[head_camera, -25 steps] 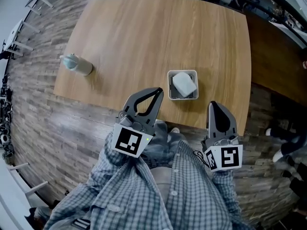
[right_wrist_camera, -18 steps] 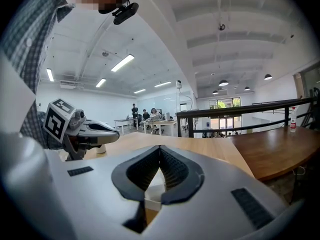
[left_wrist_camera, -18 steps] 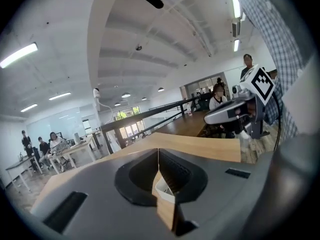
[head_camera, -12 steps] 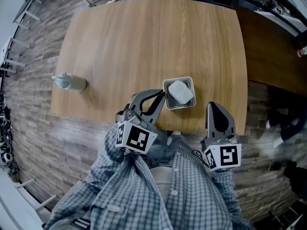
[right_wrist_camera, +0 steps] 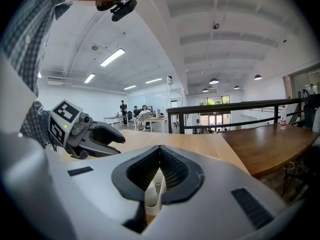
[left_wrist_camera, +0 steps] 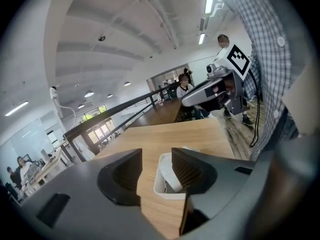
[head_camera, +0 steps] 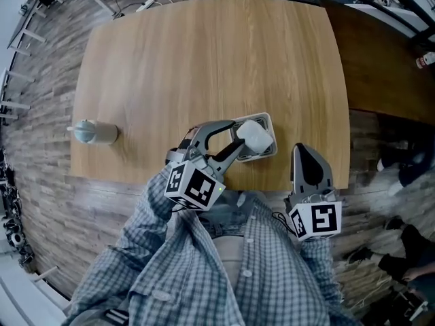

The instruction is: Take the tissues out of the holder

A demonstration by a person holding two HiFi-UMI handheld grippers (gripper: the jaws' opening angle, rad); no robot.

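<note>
A white square holder [head_camera: 267, 153] stands near the table's front edge with a white tissue pack [head_camera: 256, 135] upright in it. My left gripper [head_camera: 239, 132] reaches it from the left. Its jaws are opening, one fingertip beside the holder's left wall and the other at the pack, with no pad pressing on anything. In the left gripper view the holder [left_wrist_camera: 159, 176] and the pack [left_wrist_camera: 171, 183] show in the gap of that gripper [left_wrist_camera: 156, 156]. My right gripper [head_camera: 304, 149] hangs shut and empty over the front edge, right of the holder; its pads [right_wrist_camera: 160, 148] meet.
A pale bottle [head_camera: 95, 133] lies near the wooden table's [head_camera: 204, 60] left edge. A darker table [head_camera: 380, 66] adjoins on the right. The floor is wood planks. People sit at desks far off in the gripper views.
My left gripper has moved forward and right from the table's front edge up to the holder, and its jaws have parted. The right gripper has stayed put.
</note>
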